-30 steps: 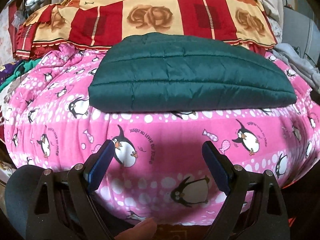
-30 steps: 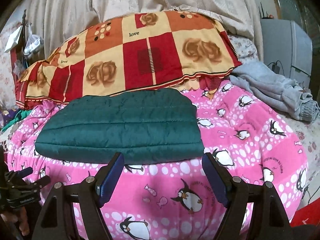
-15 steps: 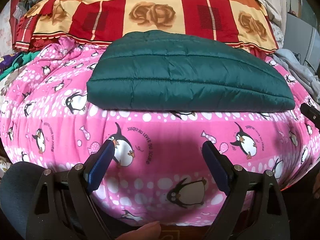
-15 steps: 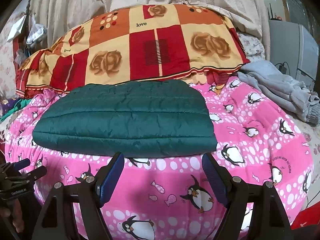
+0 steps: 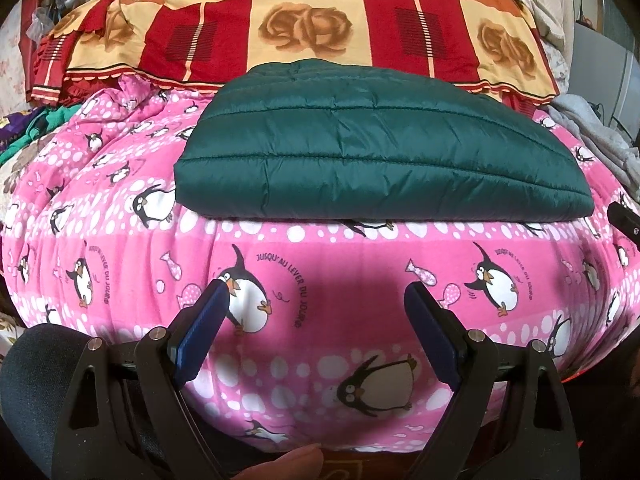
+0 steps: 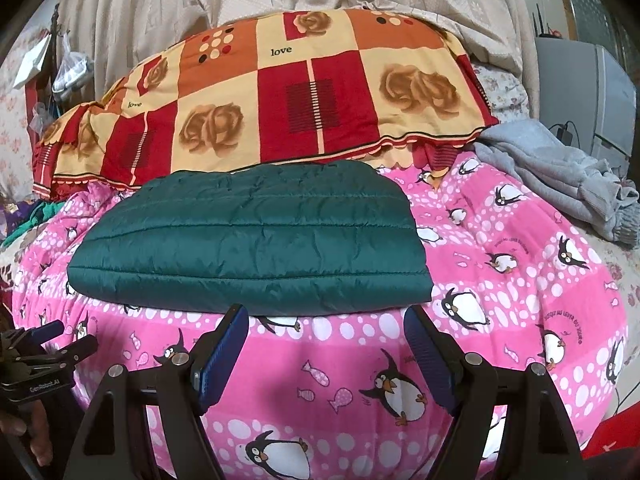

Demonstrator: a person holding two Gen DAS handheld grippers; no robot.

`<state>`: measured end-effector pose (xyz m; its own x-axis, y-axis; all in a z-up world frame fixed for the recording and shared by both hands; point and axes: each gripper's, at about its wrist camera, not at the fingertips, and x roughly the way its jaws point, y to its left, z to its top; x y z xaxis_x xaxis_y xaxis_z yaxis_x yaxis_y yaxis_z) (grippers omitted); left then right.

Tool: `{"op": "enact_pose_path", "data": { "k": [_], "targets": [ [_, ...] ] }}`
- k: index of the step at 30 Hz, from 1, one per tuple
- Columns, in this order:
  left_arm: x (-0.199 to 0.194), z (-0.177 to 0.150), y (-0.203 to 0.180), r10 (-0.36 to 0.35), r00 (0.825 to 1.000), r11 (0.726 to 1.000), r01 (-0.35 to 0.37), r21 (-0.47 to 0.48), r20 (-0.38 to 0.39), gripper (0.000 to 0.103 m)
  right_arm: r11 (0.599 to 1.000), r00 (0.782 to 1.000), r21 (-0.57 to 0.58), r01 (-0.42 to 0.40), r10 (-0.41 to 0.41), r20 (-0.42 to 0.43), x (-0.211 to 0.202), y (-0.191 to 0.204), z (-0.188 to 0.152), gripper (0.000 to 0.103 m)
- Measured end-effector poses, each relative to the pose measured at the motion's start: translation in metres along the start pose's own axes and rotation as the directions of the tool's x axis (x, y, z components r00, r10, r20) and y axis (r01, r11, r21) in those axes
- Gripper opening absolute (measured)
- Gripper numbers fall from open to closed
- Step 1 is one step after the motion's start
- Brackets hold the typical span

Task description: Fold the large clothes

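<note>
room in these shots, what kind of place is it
Most likely a home bedroom: a bed under a pink penguin blanket, a rose-patterned pillow at its head, and a folded green jacket beside loose grey clothes.

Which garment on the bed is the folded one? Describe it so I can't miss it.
On the pink penguin blanket, just before the red-and-orange rose-print quilt, lies the green quilted jacket. It is a flat, folded pad; the grey garment is crumpled.
</note>
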<state>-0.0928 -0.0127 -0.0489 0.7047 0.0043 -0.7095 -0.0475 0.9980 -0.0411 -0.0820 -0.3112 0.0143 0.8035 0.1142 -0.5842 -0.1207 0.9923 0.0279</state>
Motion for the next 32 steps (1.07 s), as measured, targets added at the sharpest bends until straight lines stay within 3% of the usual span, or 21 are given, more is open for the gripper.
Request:
{"op": "enact_pose_path", "data": {
  "k": [32],
  "targets": [
    [-0.0026, -0.0004, -0.0004, -0.007, 1.0, 1.0, 0.007, 0.003, 0.02, 0.089, 1.0, 1.0, -0.003, 0.001, -0.001, -0.001, 0.0, 0.0012, -0.001, 0.078]
  ]
}}
